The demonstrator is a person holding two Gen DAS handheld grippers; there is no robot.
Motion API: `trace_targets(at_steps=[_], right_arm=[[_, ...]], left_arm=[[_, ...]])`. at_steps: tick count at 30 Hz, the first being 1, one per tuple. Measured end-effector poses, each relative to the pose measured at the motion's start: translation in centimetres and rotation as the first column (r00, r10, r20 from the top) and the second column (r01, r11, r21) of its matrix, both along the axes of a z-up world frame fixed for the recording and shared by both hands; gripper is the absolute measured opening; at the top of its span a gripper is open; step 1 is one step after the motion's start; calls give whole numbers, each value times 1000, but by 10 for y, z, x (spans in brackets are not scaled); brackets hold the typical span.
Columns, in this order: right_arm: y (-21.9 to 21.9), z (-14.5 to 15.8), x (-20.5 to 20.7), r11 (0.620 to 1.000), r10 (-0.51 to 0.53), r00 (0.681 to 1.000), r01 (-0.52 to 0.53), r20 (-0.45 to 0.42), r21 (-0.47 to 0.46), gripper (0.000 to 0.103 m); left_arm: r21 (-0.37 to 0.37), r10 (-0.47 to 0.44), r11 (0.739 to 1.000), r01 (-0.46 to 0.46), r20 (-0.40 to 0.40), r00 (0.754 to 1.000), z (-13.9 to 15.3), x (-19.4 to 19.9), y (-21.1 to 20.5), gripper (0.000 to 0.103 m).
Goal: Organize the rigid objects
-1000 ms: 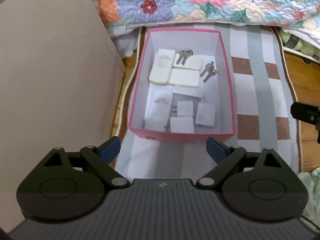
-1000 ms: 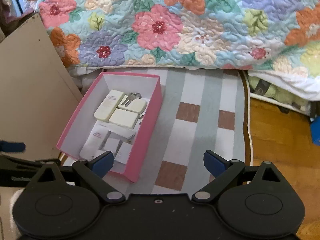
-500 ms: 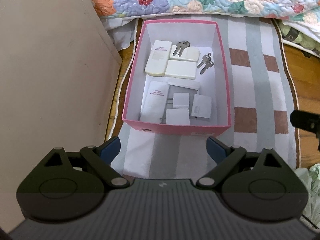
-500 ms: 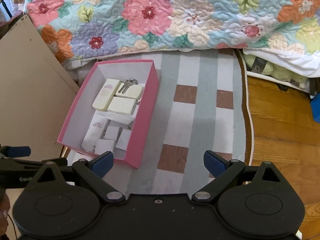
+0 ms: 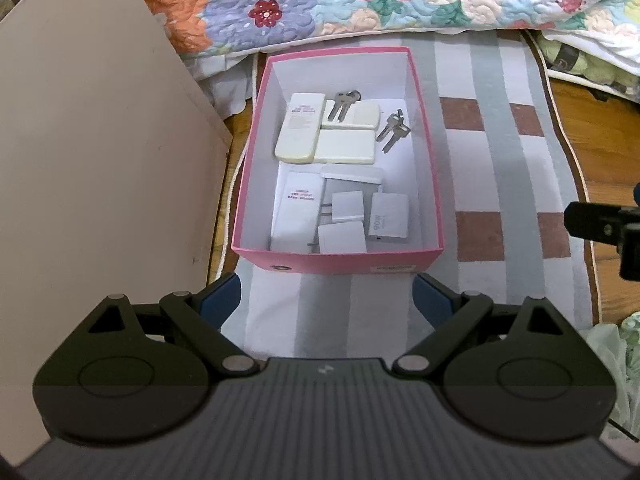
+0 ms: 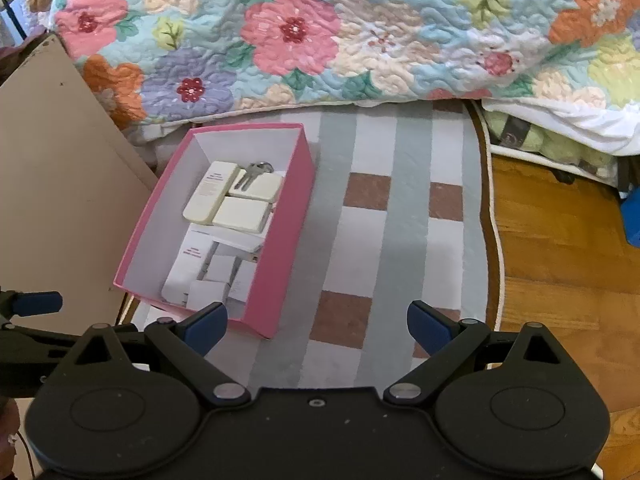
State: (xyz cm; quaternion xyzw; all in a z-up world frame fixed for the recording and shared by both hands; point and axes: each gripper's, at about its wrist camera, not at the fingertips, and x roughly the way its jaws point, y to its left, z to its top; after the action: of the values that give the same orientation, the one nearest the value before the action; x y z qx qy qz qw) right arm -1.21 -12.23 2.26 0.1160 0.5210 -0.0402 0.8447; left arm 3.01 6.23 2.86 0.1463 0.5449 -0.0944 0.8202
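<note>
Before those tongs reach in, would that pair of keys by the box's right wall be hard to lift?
Probably fiddly. The keys lie flat on the pink box's white floor, leaving little edge to pinch. They look like thin, stiff metal, so likely slippery. They seem joined at one end, so one may dangle.

Pink box open on top; tan board blocks left, striped rug free right

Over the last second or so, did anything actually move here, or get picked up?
Only the grippers moved. The left gripper drew back from the pink box, so the box sits farther off in its view; the right gripper shifted only slightly. Both stayed open and empty; nothing was grasped or released. The keys, the white chargers and the cream cases lie in the box as before, on the striped rug.
</note>
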Motion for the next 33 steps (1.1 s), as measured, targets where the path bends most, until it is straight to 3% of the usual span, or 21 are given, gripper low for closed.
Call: trace_targets(at_steps=[6,20,28,33], right_arm=[[-4,-4,1,1000,-6,1000,6,-20,-15,99],[-5,-7,-1,999,6,1000,-6,-30,-32,99],[-6,-11,1,999,0,999,-2,-51,-48,99],[-6,-14,1,999,-5,998,2,-62,-43,99]], left_arm=[[-61,28,998,-30,-40,999,-5,5,4,93],[-27,39,999,-40,-28,999,-11,7,4,93],[-76,72,994,-76,-47,996,-10,8,11,93],[-63,78,995,-81,-47,996,-12,10,11,93]])
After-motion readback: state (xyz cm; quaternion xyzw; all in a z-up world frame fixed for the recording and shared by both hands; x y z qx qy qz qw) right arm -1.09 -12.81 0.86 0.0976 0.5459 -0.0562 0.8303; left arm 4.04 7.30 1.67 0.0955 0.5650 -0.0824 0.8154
